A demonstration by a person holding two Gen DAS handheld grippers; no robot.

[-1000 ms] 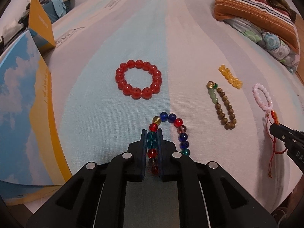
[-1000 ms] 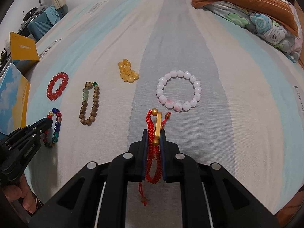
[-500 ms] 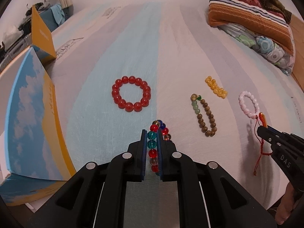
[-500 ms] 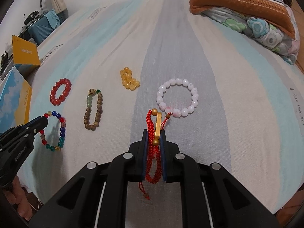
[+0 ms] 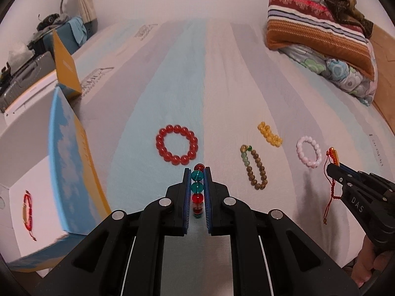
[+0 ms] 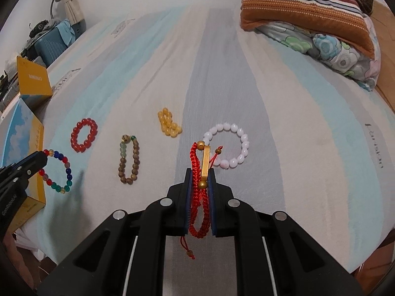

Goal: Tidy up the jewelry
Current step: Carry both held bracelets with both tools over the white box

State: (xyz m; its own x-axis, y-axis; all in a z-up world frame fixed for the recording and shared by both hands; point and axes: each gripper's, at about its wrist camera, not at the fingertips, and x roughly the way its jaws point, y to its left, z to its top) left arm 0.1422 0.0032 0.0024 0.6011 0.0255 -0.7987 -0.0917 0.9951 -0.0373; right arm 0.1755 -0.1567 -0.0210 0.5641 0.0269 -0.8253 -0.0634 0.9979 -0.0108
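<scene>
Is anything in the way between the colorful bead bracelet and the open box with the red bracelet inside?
Nothing visible blocks it. The colorful bead bracelet hangs from the left gripper, right beside the open box, whose cloud-printed wall is the only thing to clear. The red bead bracelet lies on the other side.

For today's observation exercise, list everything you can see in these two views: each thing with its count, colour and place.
multicoloured bead bracelet: one, mixed colours, held off the bed
red cord bracelet: one, red with gold bar, held
second red cord bracelet: one, inside box
red bead bracelet: one, on bed
brown bead bracelet: one, brown and green, on bed
yellow bead bracelet: one, on bed
pink bead bracelet: one, pale pink, on bed
box: one, blue-yellow, bed's left edge
pillows: stacked, far right
left tool: black, shut
right tool: black, shut
</scene>
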